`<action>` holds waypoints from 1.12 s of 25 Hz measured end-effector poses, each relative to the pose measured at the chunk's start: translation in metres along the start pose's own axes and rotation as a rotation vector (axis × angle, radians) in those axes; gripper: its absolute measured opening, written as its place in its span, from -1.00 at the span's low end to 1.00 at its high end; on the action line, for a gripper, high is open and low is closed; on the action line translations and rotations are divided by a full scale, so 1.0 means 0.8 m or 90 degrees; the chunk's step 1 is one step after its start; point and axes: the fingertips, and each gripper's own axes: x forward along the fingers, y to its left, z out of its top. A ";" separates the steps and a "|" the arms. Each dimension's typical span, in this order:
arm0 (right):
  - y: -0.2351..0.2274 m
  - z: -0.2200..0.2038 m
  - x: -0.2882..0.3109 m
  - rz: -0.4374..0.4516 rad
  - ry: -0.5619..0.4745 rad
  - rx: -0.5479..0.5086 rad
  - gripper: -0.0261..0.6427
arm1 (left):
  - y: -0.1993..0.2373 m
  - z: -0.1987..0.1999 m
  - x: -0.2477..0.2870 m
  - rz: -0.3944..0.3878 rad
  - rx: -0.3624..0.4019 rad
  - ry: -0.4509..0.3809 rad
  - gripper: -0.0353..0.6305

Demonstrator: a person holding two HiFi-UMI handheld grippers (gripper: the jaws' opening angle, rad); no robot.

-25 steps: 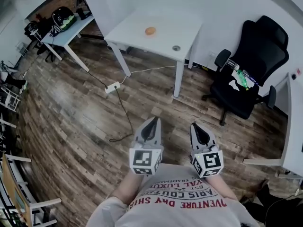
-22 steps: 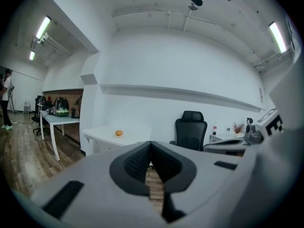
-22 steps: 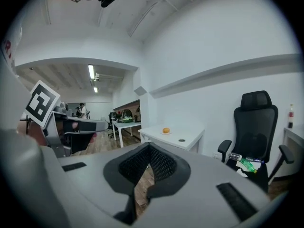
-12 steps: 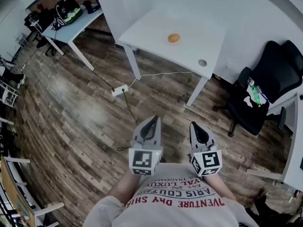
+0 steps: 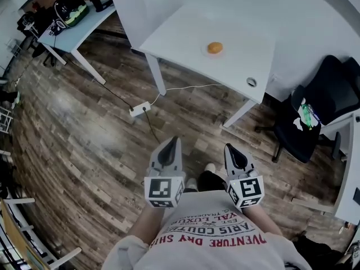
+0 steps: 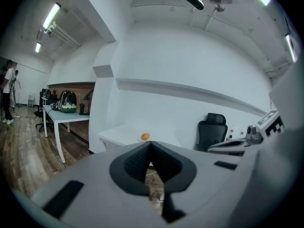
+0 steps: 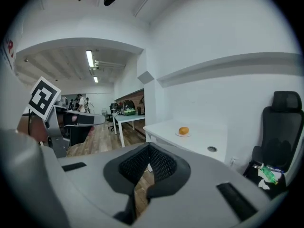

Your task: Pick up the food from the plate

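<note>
One broad floor of dark wooden planks spreads under me. On it, ahead and a little to my right, stands a white rectangular table against the white wall, with a round cable hole near its right corner. A black wheeled office chair sits just beside that corner. Far off to the left is a pale blue desk with dark gear on it.

I hold my two grey tongs side by side in front of my chest, both pointing towards the table and well short of it. The left gripper has its jaws pressed together with nothing between them; the right gripper is closed and empty too.

A white power strip lies on the planks near the table's left leg. On the tabletop rests a small white round plate, and on it sits the round orange piece of food, untouched.
</note>
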 end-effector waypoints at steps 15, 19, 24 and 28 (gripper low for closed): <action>-0.139 0.052 0.199 0.018 0.006 0.013 -0.89 | 0.050 0.040 0.224 0.002 -0.002 0.032 -0.88; -0.200 0.075 0.252 0.014 0.003 0.024 -0.89 | 0.054 0.066 0.303 -0.003 -0.006 0.037 -0.88; -0.261 0.093 0.300 0.013 -0.003 0.024 -0.89 | 0.048 0.087 0.384 -0.006 0.000 0.039 -0.88; -0.298 0.084 0.318 0.000 0.015 0.052 -0.89 | 0.027 0.095 0.426 -0.042 0.022 0.054 -0.88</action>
